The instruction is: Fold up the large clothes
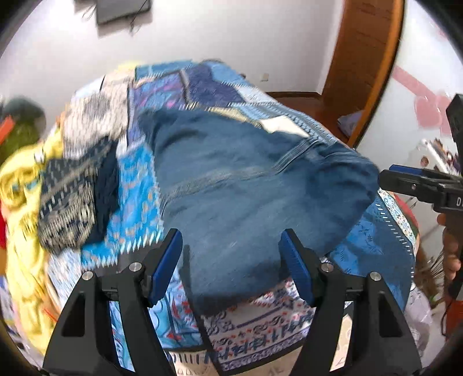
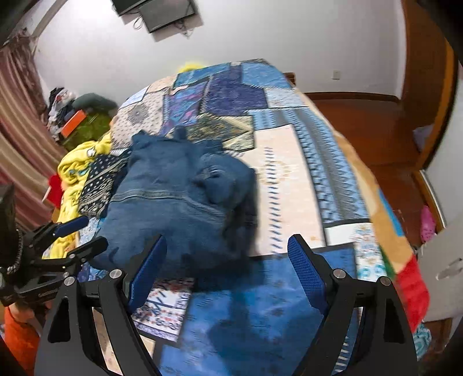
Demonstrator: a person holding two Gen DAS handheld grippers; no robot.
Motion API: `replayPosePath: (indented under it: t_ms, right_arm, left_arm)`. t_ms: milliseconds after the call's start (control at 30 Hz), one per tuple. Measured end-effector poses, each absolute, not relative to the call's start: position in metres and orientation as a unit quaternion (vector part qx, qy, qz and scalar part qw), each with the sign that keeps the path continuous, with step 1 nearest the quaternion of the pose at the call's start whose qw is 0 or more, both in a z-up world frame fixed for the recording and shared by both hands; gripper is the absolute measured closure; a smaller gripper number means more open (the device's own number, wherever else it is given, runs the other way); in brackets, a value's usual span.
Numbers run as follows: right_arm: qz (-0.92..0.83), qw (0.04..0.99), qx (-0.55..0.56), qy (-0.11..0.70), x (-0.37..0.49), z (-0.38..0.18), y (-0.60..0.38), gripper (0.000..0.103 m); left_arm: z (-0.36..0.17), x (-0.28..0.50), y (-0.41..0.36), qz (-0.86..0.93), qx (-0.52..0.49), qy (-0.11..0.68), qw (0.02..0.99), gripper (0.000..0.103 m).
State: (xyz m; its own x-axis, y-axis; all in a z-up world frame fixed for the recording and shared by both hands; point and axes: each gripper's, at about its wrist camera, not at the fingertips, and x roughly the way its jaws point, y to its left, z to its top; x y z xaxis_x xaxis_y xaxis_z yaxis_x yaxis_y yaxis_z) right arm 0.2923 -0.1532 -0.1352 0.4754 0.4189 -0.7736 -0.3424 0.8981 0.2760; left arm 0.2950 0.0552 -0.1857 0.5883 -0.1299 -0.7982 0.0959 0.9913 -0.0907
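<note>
Lying bunched on the patchwork bedspread, the blue jeans sit in a rumpled heap near the bed's near edge, seams and a waistband showing. Neither gripper holds them. The left gripper hovers over the jeans' near end, jaws apart with denim showing between the pads but not pinched (the view is blurred). The right gripper hangs just beside the heap, jaws wide apart over bare bedspread. Beyond the jeans lie a dark patterned cloth and a yellow garment. A screen hangs on the white wall.
</note>
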Motion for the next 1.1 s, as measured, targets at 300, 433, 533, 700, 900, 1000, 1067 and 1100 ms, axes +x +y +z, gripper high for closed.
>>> replayPosePath:
  t_ms: [300, 433, 533, 700, 900, 1000, 1067, 1100]
  right_arm:
    - [0.183, 0.856, -0.024, 0.483, 0.306, -0.161, -0.133, 0.02]
    - [0.185, 0.859, -0.042, 0.476, 0.3, -0.164, -0.146, 0.02]
    - [0.179, 0.861, -0.05, 0.473, 0.297, -0.167, -0.158, 0.02]
    - [0.166, 0.864, -0.028, 0.474, 0.301, -0.156, -0.177, 0.019]
    - [0.18, 0.879, -0.051, 0.439, 0.307, -0.128, -0.163, 0.019]
    - [0.196, 0.887, -0.06, 0.414, 0.315, -0.113, -0.143, 0.019]
    - [0.21, 0.888, -0.067, 0.404, 0.32, -0.111, -0.13, 0.019]
    - [0.221, 0.887, -0.072, 0.4, 0.324, -0.11, -0.122, 0.019]
  left_arm:
    - [-0.221, 0.291, 0.069, -0.048, -0.058, 0.454, 0.888, 0.015]
    - [-0.229, 0.287, 0.072, -0.051, -0.071, 0.447, 0.89, 0.014]
    - [-0.226, 0.287, 0.073, -0.06, -0.077, 0.45, 0.888, 0.014]
    - [-0.201, 0.293, 0.072, -0.069, -0.03, 0.444, 0.893, 0.014]
    - [-0.17, 0.321, 0.091, -0.028, 0.002, 0.41, 0.912, 0.014]
    - [-0.167, 0.343, 0.107, -0.014, -0.005, 0.407, 0.913, 0.014]
    - [-0.169, 0.362, 0.116, -0.008, -0.016, 0.41, 0.912, 0.014]
    - [-0.172, 0.37, 0.118, -0.006, -0.022, 0.412, 0.911, 0.014]
